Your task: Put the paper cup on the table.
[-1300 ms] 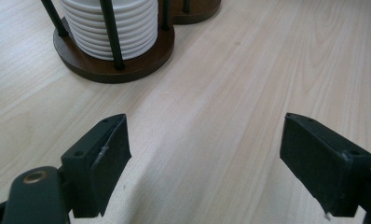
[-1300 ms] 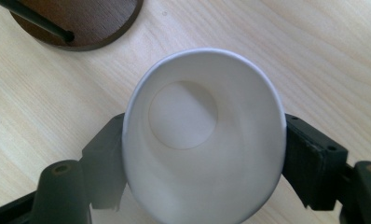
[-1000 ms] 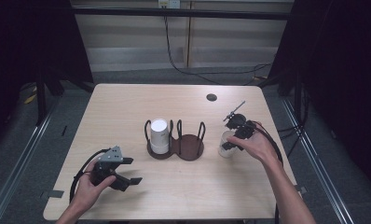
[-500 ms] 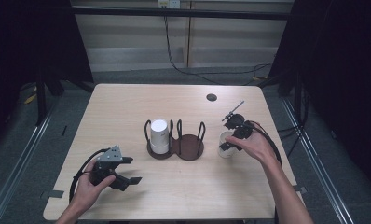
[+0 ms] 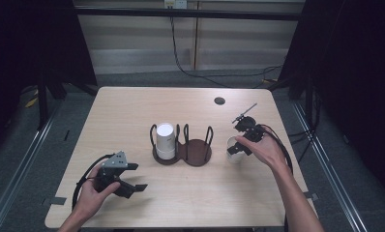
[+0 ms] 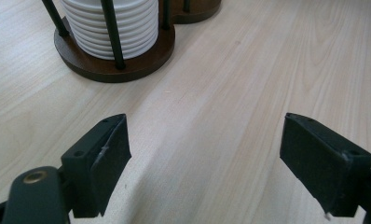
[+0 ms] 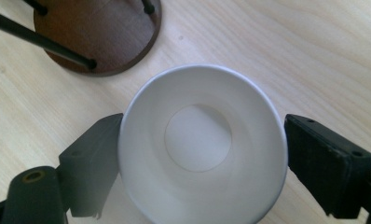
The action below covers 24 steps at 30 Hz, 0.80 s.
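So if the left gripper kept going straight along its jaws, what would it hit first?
Probably the dark wooden holder with the stack of white cups. The left gripper is open, with bare table ahead, though the holder sits slightly left of its line.

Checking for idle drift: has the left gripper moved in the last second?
No. The left gripper sits at the same spot near the table's front left edge, equally far from the cup rack.

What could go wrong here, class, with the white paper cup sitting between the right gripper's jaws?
1. The thin white paper cup fills the right gripper jaws' span; a hard squeeze may crush it.
2. The dark wooden two-ring cup holder with upright black rods stands close by; a low swing could clip them.
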Each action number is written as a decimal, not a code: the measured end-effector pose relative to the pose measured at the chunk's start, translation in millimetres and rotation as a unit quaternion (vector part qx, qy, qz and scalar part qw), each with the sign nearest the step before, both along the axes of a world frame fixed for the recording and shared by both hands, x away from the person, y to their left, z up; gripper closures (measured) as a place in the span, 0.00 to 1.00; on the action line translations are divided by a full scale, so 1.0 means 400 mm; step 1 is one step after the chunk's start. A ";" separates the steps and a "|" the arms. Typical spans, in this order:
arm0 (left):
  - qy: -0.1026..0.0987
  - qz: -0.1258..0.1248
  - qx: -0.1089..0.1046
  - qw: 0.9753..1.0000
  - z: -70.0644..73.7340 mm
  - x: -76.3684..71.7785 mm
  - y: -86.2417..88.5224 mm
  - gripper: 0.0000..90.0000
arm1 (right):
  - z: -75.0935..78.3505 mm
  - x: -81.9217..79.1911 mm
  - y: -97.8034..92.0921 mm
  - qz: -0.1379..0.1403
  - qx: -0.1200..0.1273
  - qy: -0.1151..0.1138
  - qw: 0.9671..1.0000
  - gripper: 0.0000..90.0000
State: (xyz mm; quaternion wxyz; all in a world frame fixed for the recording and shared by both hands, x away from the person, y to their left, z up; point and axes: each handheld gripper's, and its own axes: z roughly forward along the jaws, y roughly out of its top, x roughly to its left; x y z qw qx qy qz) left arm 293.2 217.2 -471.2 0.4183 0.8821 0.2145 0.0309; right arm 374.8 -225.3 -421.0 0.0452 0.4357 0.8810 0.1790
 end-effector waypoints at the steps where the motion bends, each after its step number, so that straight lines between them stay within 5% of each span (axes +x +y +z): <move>1: 0.001 0.002 -0.002 1.000 0.000 -0.001 0.000 0.18 | 0.000 -0.001 -0.002 -0.002 0.006 -0.003 1.000 0.16; 16: 0.000 -0.004 0.003 1.000 0.000 0.001 -0.002 0.18 | 0.026 -0.028 -0.027 -0.033 0.072 -0.051 0.996 0.15; 24: -0.001 0.000 0.001 1.000 0.000 -0.001 -0.002 0.18 | 0.038 -0.055 -0.033 -0.050 0.108 -0.100 0.988 0.16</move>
